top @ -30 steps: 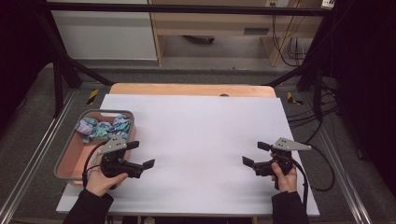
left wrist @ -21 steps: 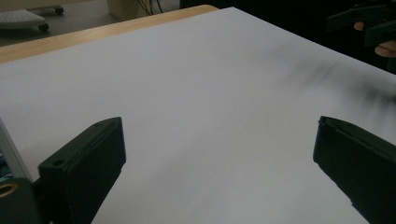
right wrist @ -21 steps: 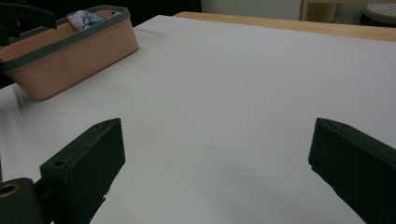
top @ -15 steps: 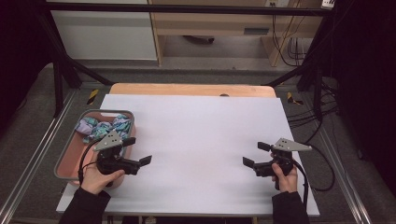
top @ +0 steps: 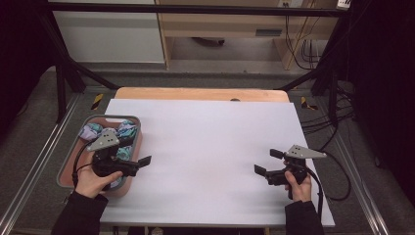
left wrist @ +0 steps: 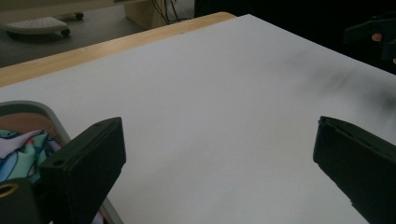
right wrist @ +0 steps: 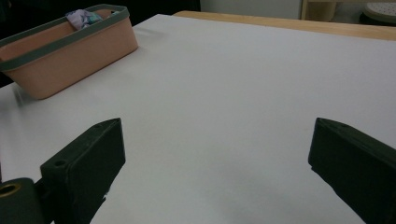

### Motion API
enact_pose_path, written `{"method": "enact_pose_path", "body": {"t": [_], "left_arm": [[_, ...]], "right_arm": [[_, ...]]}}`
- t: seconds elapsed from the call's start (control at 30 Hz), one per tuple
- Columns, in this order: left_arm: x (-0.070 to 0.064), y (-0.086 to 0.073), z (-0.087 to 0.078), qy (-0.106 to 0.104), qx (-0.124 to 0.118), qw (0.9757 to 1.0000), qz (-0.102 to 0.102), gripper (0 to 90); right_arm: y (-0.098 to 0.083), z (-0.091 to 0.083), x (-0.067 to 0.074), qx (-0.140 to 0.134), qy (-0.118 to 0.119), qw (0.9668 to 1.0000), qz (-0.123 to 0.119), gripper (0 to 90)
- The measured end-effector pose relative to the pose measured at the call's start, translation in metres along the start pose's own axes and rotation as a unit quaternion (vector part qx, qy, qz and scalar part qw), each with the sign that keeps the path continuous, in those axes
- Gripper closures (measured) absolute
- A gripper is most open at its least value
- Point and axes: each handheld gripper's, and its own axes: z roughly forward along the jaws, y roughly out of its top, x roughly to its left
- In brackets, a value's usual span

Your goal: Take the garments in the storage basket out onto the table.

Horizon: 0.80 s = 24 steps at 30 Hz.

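A: Starting at the left, where is the basket [top: 71,169]?

B: It sits at the left edge of the white sheet [top: 205,147] that covers the table. It is pink with a grey rim. Its long axis runs away from the person, from the near edge of the sheet toward the far one, with one short end pointing at the person.

A: And what lies in it?

B: Crumpled cloths [top: 125,129] in pale blue, green and lilac, bunched at the far end of the basket. In the left gripper view a patch of them shows just beside the basket's rim.

A: Where is the left gripper [top: 139,162]?

B: Over the near right part of the basket, with its jaws past the rim and above the sheet, pointing away from the basket. The jaws stand wide apart with nothing between them.

A: Does it touch the cloths?

B: The pictures do not let one tell; the jaws are clear of them.

A: And farther right?

B: The right gripper [top: 266,161] is well apart from the basket, near the sheet's right edge. It points back toward the basket. Its jaws are spread too, holding nothing, and the right gripper view shows the basket's long side wall beyond them.
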Motion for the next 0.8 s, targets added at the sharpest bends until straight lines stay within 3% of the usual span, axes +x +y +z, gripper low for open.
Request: {"method": "enact_pose_path", "body": {"t": [0.8], "left_arm": [[0.038, 0.012, -0.024, 0.042, 0.014, 0.9989, -0.013, 2.0]], "right_arm": [[0.0, 0.001, 0.0, 0.004, -0.003, 1.0, -0.001, 4.2]]}}
